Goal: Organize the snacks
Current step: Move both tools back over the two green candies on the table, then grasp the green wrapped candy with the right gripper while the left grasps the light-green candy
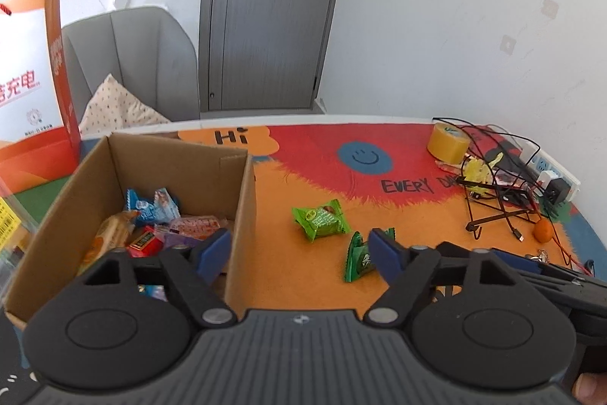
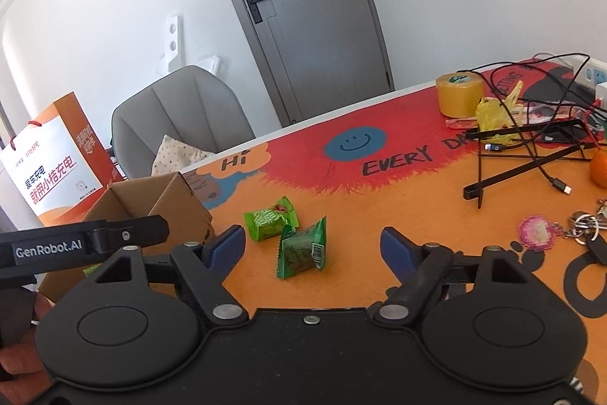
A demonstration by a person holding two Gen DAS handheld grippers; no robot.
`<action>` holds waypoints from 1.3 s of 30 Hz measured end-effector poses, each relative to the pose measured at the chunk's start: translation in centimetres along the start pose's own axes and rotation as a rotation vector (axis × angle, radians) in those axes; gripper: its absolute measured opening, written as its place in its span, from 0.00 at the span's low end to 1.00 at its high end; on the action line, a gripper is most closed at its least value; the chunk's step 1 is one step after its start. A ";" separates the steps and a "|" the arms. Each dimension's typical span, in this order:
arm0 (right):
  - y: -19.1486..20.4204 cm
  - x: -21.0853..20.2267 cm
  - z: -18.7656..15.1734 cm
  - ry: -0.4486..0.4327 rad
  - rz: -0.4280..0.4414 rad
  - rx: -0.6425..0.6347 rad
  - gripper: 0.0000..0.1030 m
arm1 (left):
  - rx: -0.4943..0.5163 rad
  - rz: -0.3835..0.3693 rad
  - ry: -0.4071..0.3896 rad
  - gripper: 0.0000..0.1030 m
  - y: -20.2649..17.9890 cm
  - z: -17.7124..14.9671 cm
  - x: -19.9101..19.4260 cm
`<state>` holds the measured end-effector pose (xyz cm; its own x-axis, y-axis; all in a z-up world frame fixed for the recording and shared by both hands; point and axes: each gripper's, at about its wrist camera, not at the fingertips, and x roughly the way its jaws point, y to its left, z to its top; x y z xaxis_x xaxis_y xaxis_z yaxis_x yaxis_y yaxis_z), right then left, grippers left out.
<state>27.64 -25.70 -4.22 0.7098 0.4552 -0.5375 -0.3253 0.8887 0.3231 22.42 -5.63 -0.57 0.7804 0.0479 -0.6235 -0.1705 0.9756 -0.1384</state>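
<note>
Green wrappers are what your coming move is turning on: two green snack packets are lying loose on the orange table mat [image 2: 417, 200], outside the cardboard box [image 1: 242, 200]. The dark green packet [image 2: 301, 251] is sitting straight ahead of your right gripper [image 2: 312, 245], in line with the gap between its blue pads [image 2: 394, 247], and its long axis is running up and away from you, slightly tilted. The jaws are standing half open and nothing is being pressed between them. The lighter green packet [image 2: 270, 224] is lying just behind it, toward the box.

Your left gripper [image 1: 301, 251] is also standing apart and empty, straddling the box wall, so your right hand is the nearer one to the dark packet [image 1: 358, 255].

The left wrist view is showing you the box inside, where several wrapped snacks [image 1: 159, 222] are already lying. The right wrist view is showing only the outer corner of the box, so from there I cannot tell how full it is; it is probably still taking more.
</note>
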 end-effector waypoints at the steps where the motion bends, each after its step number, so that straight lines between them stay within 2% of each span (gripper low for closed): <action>1: 0.0 0.4 0.1 0.008 0.004 0.004 0.72 | -0.004 0.002 0.007 0.68 -0.1 0.0 0.3; 6: -0.4 2.4 0.1 0.047 0.017 0.027 0.66 | -0.036 0.014 0.017 0.55 -0.6 -0.2 1.9; 11: -1.2 4.1 0.1 0.075 0.024 0.047 0.61 | -0.069 0.028 0.025 0.50 -1.0 -0.3 3.3; 16: -1.8 5.7 0.3 0.099 0.031 0.053 0.54 | -0.096 0.050 0.028 0.49 -1.5 -0.4 4.6; 22: -1.7 7.7 0.2 0.129 0.044 0.060 0.54 | -0.136 0.103 -0.010 0.49 -2.0 -0.4 4.9; 27: -1.5 9.2 -0.2 0.145 0.058 0.063 0.53 | -0.127 0.109 -0.020 0.50 -2.8 -0.2 5.3; 32: -1.6 10.0 -0.5 0.142 0.104 0.069 0.27 | -0.117 0.117 0.000 0.50 -3.4 -0.3 6.5; 35: -2.1 9.7 -0.4 0.121 0.111 0.082 0.21 | -0.118 0.121 0.005 0.50 -3.6 -0.4 7.1; 39: -3.8 9.2 -0.1 0.090 0.095 0.139 0.20 | -0.103 0.125 -0.004 0.50 -4.4 -0.4 7.7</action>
<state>35.36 -24.84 -10.49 0.6196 0.5450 -0.5648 -0.2941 0.8284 0.4768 28.92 -9.66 -5.03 0.7518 0.1684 -0.6375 -0.3270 0.9348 -0.1387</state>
